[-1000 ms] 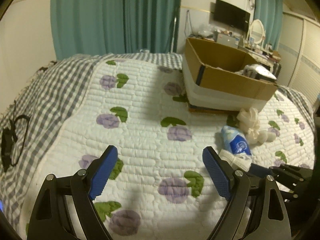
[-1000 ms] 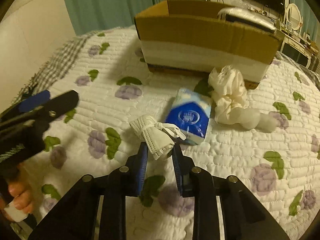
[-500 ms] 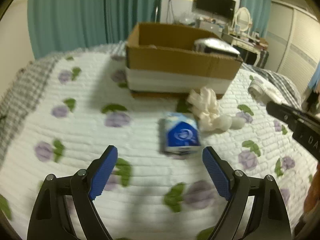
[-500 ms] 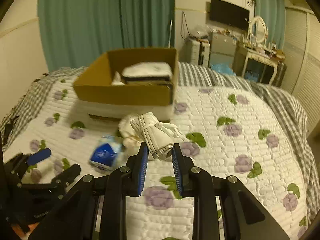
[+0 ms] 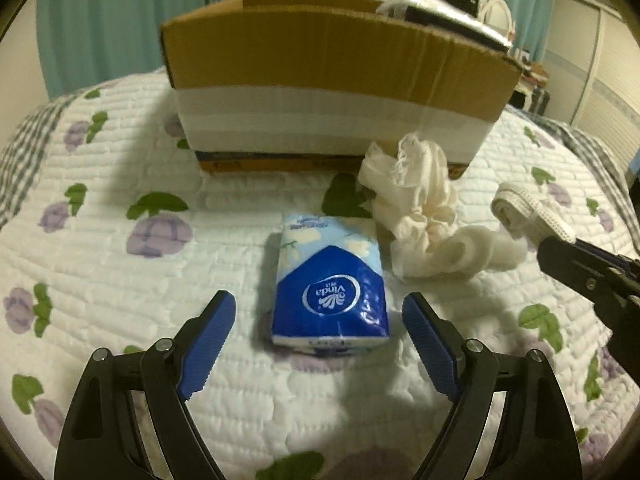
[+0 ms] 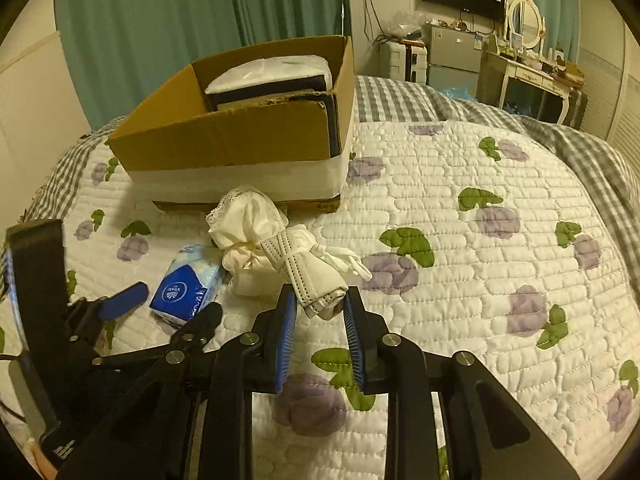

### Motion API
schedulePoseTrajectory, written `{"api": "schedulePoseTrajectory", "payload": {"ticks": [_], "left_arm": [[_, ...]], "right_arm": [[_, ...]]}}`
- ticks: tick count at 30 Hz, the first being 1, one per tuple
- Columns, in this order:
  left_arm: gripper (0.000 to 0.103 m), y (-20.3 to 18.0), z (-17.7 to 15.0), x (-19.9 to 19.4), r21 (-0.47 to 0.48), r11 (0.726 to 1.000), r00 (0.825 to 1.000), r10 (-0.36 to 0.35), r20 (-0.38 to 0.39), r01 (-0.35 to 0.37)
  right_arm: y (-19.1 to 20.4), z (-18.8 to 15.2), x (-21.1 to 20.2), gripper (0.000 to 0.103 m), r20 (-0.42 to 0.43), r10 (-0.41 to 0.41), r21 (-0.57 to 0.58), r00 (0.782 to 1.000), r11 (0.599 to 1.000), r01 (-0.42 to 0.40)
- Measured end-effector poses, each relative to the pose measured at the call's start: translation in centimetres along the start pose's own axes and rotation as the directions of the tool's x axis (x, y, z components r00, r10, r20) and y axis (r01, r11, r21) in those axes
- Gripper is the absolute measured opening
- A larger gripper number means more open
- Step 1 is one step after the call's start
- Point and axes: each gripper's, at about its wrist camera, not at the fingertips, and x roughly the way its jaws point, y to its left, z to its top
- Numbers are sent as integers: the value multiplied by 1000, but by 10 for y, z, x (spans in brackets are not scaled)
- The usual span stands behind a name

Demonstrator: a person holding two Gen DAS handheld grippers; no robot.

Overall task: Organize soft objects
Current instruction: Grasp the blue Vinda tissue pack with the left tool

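A blue tissue pack [image 5: 330, 284] lies on the quilted bed, between the fingers of my open left gripper [image 5: 319, 312], which sits low around its near end without touching it. The pack also shows in the right wrist view [image 6: 186, 286]. A crumpled white cloth [image 5: 416, 204] lies just right of it, in front of the cardboard box [image 5: 332, 80]. My right gripper [image 6: 319, 300] is shut on a folded white face mask [image 6: 316, 276] and holds it above the bed. The mask also shows at the right of the left wrist view [image 5: 528, 210].
The open cardboard box [image 6: 240, 136] holds a white wrapped bundle [image 6: 272, 74]. The floral quilt [image 6: 480, 260] stretches to the right. Teal curtains, a television and a dressing table stand behind the bed.
My left gripper has swung right and moved in low around the tissue pack. My right gripper has lifted the mask off the bed and drawn back to the right.
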Motion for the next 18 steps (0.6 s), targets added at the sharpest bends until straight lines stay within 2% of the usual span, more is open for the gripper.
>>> {"api": "schedulePoseTrajectory", "payload": {"ticks": [2, 4, 5, 11, 18], "left_arm": [[67, 0, 0, 8, 1, 1000, 1000, -5, -10, 5], [61, -2, -1, 12, 16, 1000, 1000, -15, -13, 15], [52, -3, -2, 12, 22, 1000, 1000, -20, -14, 21], [52, 1, -4, 2, 16, 998, 998, -61, -10, 61], [52, 3, -5, -39, 25, 997, 996, -79, 43, 78]], "right_arm": [[0, 0, 0, 24, 2, 6, 1, 1000, 1000, -6], [0, 0, -2, 24, 7, 8, -4, 1000, 1000, -8], [1, 0, -3, 24, 9, 7, -5, 1000, 1000, -7], [-3, -2, -16, 24, 33, 6, 15, 999, 1000, -7], [-2, -9, -46, 24, 90, -25, 15, 996, 1000, 24]]}}
